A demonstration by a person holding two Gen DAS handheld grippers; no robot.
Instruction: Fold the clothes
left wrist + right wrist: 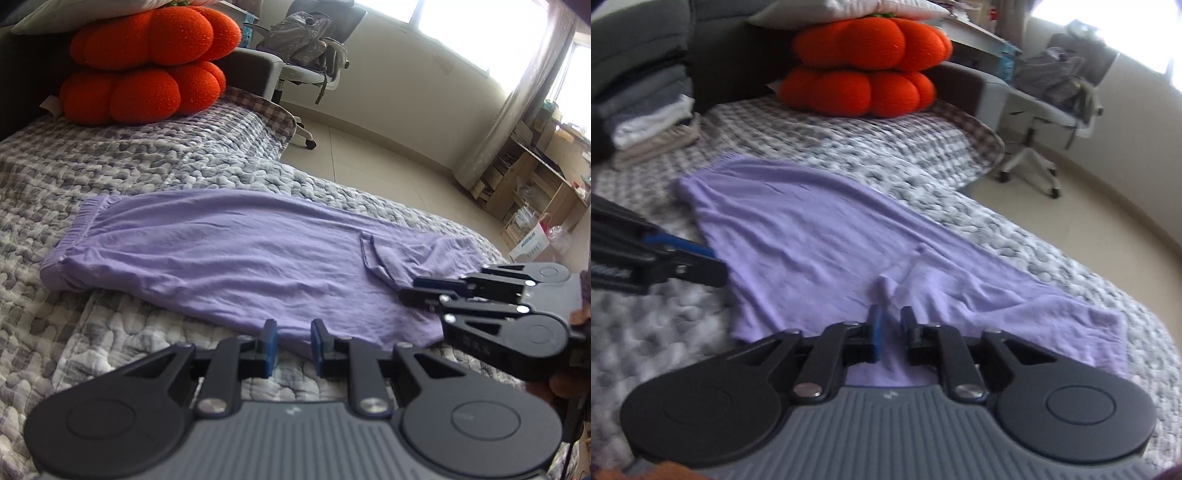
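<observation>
Up front in the left wrist view, the left tool (293,341) is hovering with its blue pads apart, just at the near edge of the purple garment (229,254); the garment is lying flat on the quilted bed (122,162), its waistband toward the far left; the right tool (417,291) is reaching in from the right, its tips resting on the cloth by a pocket, though whether they are gripping I cannot tell; orange cushions (147,62) are sitting stacked at the head of the bed.

Now in the right wrist view, which is blurred, the right tool (892,328) is sitting over the garment (812,236), pads slightly apart with a raised fold of cloth between them; the left tool (705,258) is showing at the left edge, beside the cloth; folded clothes (646,122) are lying piled at far left.
</observation>
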